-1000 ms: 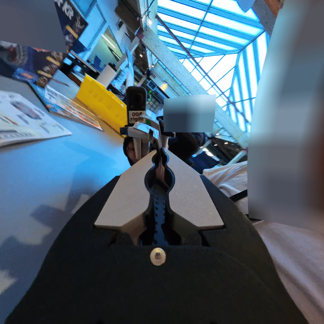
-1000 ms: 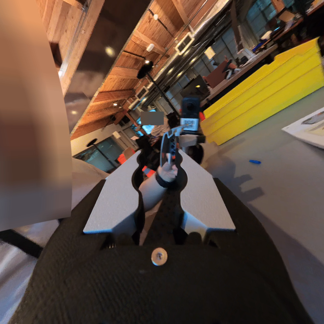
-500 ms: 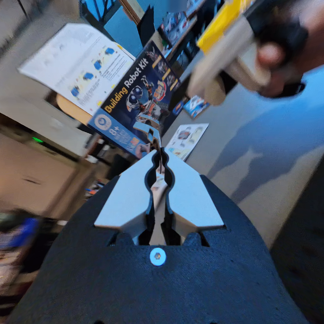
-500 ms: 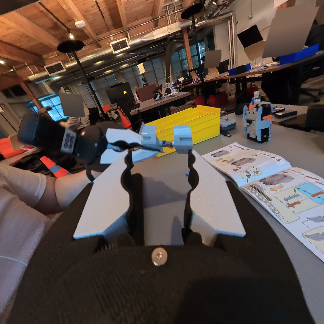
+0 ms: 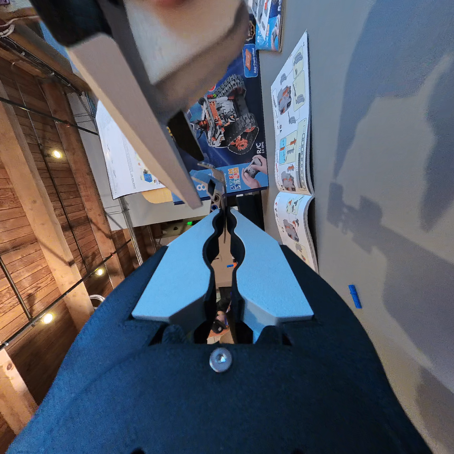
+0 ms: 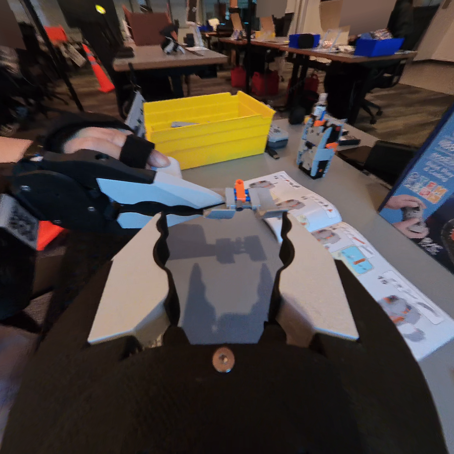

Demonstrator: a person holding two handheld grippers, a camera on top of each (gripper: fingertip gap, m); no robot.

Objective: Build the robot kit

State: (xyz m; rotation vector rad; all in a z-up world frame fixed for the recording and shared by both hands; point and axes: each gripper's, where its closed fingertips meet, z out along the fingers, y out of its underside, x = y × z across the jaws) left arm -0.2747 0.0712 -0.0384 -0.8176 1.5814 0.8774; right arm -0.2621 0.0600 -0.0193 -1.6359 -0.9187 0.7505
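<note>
Grey brick assy (image 6: pixel 242 200) pinched in left claw (image 6: pixel 213 208); right claw (image 6: pixel 222 221) wide apart

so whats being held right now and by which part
The left gripper pinches the grey toy piece by its left end; the right gripper is open, holding nothing.

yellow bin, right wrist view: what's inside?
One flat grey piece lies inside the yellow bin, toward its left. The front wall hides the rest of the floor, so any other contents cannot be seen.

right hand-held gripper (image 6: pixel 222 216) now spread wide, left hand-held gripper (image 5: pixel 224 213) rolled sideways
</note>
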